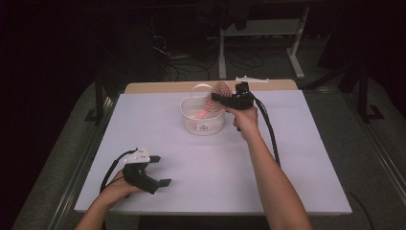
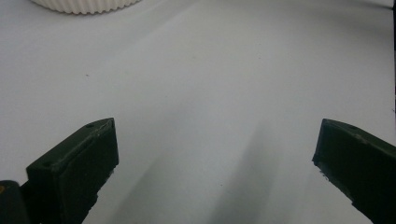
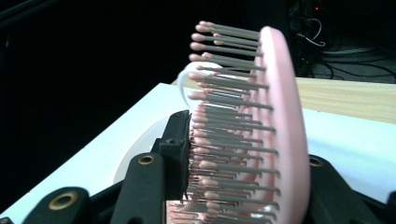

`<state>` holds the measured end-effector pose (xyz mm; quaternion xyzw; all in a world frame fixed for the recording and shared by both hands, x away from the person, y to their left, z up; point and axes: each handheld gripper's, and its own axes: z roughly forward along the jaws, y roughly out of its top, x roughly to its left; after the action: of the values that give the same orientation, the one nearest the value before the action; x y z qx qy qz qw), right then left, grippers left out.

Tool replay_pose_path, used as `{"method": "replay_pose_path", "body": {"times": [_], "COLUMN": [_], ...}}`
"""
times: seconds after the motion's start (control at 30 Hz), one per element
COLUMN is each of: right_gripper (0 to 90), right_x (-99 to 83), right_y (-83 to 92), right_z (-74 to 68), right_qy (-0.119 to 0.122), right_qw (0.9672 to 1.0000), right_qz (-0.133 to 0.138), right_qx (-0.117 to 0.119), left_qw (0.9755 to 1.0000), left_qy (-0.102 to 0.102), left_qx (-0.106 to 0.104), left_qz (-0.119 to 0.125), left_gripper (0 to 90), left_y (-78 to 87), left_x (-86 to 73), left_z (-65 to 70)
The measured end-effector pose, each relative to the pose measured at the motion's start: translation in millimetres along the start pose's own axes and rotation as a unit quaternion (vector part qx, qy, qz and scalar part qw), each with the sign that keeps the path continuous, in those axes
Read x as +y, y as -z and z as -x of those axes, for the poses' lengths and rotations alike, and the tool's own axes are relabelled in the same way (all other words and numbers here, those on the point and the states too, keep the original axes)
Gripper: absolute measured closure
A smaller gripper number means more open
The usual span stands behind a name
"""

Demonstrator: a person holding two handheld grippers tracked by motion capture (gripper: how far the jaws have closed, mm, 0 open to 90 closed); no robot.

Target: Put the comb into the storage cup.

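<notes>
My right gripper (image 1: pixel 216 98) clamps pink hairbrush (image 3: pixel 275 135) by head, pins against one pad, over white basket (image 1: pixel 203 125) near desk's far edge. Looks light, rigid; pins flex, may slip. Left gripper (image 1: pixel 160 170) open, empty, near-left corner.

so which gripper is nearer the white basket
Right. The right gripper is over the white basket, its jaws shut on the pink hairbrush. The left gripper rests open on the table, well short of the basket.
</notes>
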<state>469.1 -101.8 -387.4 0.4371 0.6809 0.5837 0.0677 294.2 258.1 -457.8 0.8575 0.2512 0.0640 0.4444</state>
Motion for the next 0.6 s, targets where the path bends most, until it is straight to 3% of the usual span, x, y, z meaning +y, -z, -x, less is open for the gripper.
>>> {"method": "replay_pose_path", "body": {"times": [0.43,0.6], "right_gripper": [50.2,41.8], "right_x": [-0.3,-0.9], "right_y": [2.4,2.8], "right_z": [5.2,5.9], "right_qy": [0.024,0.034], "right_qw": [0.9989,0.998], "right_qz": [-0.013,-0.023], "right_qx": [-0.038,-0.047], "left_qw": [1.0,1.0], "left_qy": [-0.001,-0.001], "left_qx": [-0.001,0.0], "left_qz": [-0.002,-0.002], "left_gripper": [0.0,0.0], "left_y": [-0.6,-0.2], "left_x": [-0.2,-0.3], "left_z": [0.3,0.1]}}
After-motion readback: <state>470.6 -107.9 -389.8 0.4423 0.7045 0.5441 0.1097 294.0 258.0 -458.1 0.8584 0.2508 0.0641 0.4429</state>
